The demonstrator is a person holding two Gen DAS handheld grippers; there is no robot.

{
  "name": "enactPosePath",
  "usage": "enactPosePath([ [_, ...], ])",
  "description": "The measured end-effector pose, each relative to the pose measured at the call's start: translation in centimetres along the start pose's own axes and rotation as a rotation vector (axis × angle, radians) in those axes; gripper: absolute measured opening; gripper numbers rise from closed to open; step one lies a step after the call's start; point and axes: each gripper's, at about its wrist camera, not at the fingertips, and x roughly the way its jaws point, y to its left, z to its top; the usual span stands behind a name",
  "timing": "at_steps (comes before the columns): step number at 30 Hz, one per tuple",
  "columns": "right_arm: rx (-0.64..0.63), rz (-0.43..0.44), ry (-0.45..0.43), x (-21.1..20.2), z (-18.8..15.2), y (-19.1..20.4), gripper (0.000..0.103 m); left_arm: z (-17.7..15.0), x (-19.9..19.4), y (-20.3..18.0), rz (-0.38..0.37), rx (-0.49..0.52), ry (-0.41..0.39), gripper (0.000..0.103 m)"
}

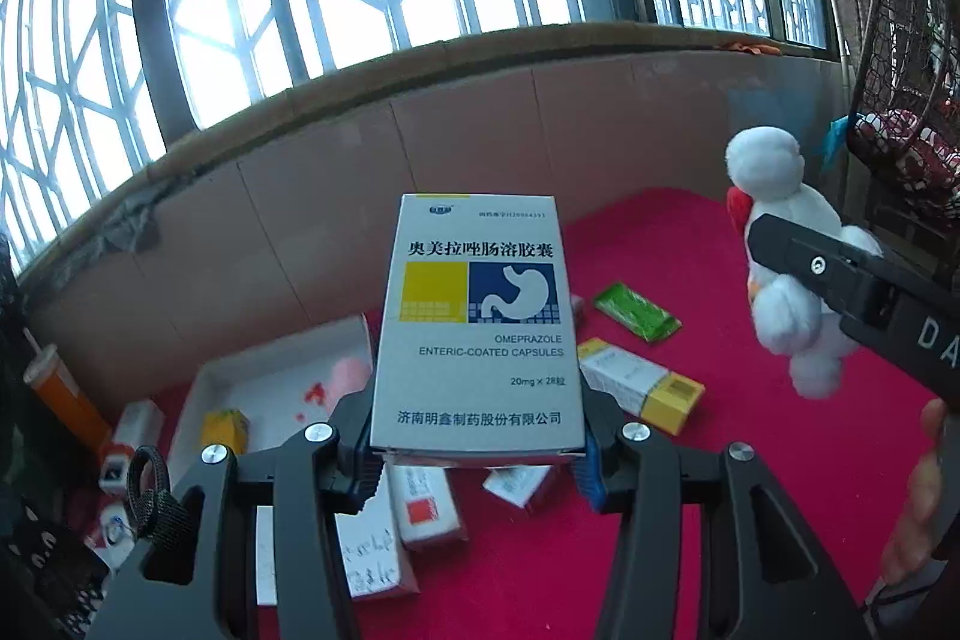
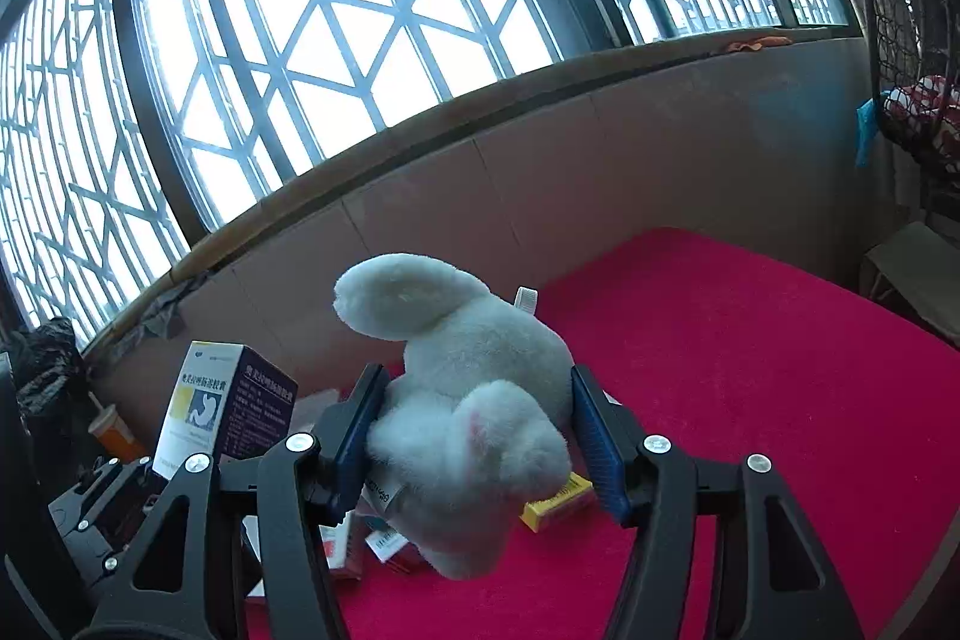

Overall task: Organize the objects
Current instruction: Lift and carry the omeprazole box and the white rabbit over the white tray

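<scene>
My left gripper (image 1: 477,451) clamps an upright omeprazole capsule box (image 1: 478,322). My right gripper (image 2: 480,439) squeezes a white plush toy (image 2: 474,412) above the red cloth (image 2: 750,370).

A red cloth (image 1: 750,460) is covering the surface under everything. On it, at the left, a white tray (image 1: 264,388) is lying, and a small yellow carton (image 1: 225,430) is standing by its near edge. A green packet (image 1: 637,311) is lying farther back, near the middle. A white and yellow box (image 1: 642,383) is resting just in front of it. Nearer, several white boxes with red marks (image 1: 423,505) are lying together, some partly hidden.
</scene>
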Motion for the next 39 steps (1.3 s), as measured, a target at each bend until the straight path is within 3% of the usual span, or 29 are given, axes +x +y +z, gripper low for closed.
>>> enactPosePath([
  [4,-0.017,0.005,0.036,0.8,-0.7,0.9,0.065,-0.2,0.6,1.0,0.014,-0.019,0.015,0.049],
  [10,-0.096,0.025,-0.011,-0.2,0.5,4.6,0.065,0.6,-1.0,4.9,0.032,-0.108,-0.060,0.049],
  [13,-0.141,0.023,-0.003,0.0,-0.3,6.4,0.065,-1.0,-0.6,6.5,0.035,-0.147,-0.036,0.049],
  [19,-0.231,0.035,0.110,2.8,-3.4,10.9,0.065,-3.9,-0.5,10.9,0.063,-0.246,-0.003,0.049],
  [26,-0.344,0.101,0.086,2.9,-4.9,16.8,0.065,-5.6,-2.3,17.0,0.129,-0.356,-0.038,0.049],
  [32,-0.416,0.122,0.190,5.9,-8.3,20.6,0.065,-9.0,-1.2,20.6,0.147,-0.436,0.021,0.049],
  [39,-0.465,0.205,0.141,5.7,-7.8,25.7,0.065,-9.7,-3.2,25.2,0.235,-0.494,-0.025,0.049],
])
